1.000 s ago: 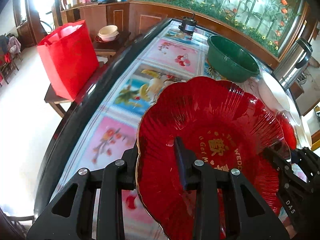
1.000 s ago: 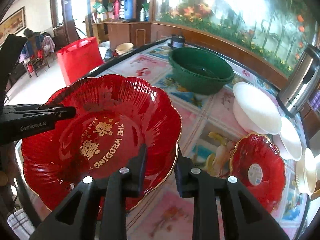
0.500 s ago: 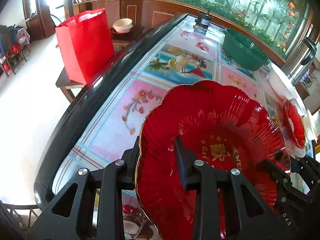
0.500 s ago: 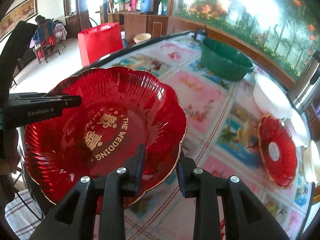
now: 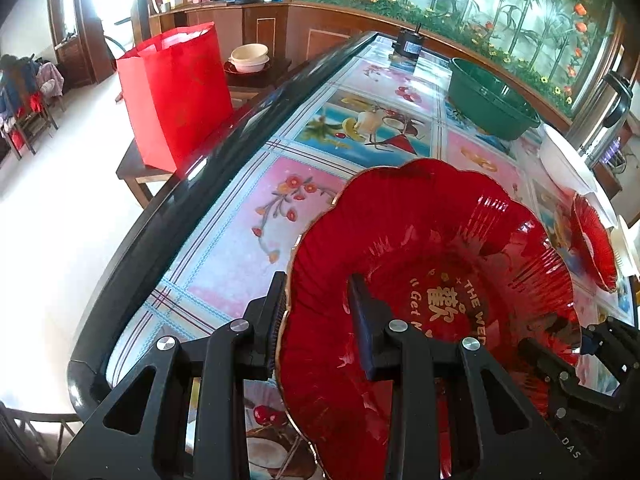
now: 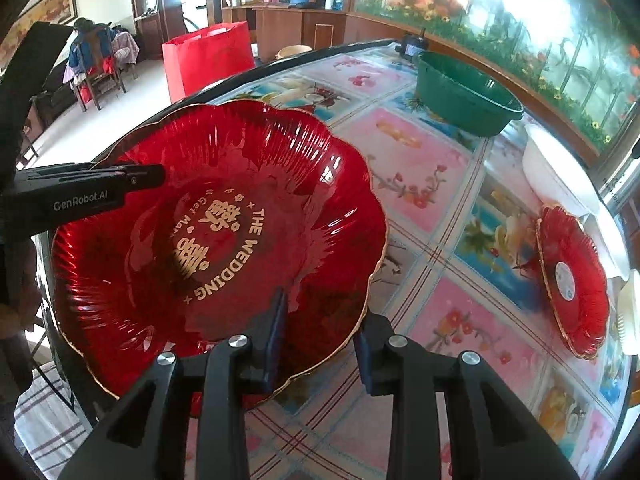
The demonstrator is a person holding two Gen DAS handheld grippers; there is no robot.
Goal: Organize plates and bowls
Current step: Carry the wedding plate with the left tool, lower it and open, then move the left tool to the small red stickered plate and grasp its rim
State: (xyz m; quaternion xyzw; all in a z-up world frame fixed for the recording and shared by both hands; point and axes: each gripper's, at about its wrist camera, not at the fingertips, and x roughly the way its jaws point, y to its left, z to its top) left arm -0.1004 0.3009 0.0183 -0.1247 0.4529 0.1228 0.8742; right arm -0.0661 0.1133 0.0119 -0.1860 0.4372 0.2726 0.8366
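Observation:
A large red scalloped plate [image 5: 440,260] [image 6: 220,220] with gold lettering is held low over the near end of the patterned table [image 5: 248,248], one gripper on each side. My left gripper [image 5: 318,312] is shut on its left rim, one finger inside and one outside. My right gripper [image 6: 320,332] is shut on the opposite rim in the same way. Seen from the right wrist, the left gripper [image 6: 152,176] reaches in over the plate's far edge. A smaller red plate [image 6: 572,280] [image 5: 592,240] lies on the table to the right.
A green basin [image 6: 464,92] stands at the far end, with a white bowl [image 6: 556,172] and more white dishes along the right edge. A steel kettle [image 5: 600,112] is at the back right. A red bag [image 5: 176,92] sits on a low side table beyond the black table edge [image 5: 160,220].
Both grippers have carried the large red plate down and back toward the near end of the table; the green basin now lies farther off. Little has moved in the last half second.

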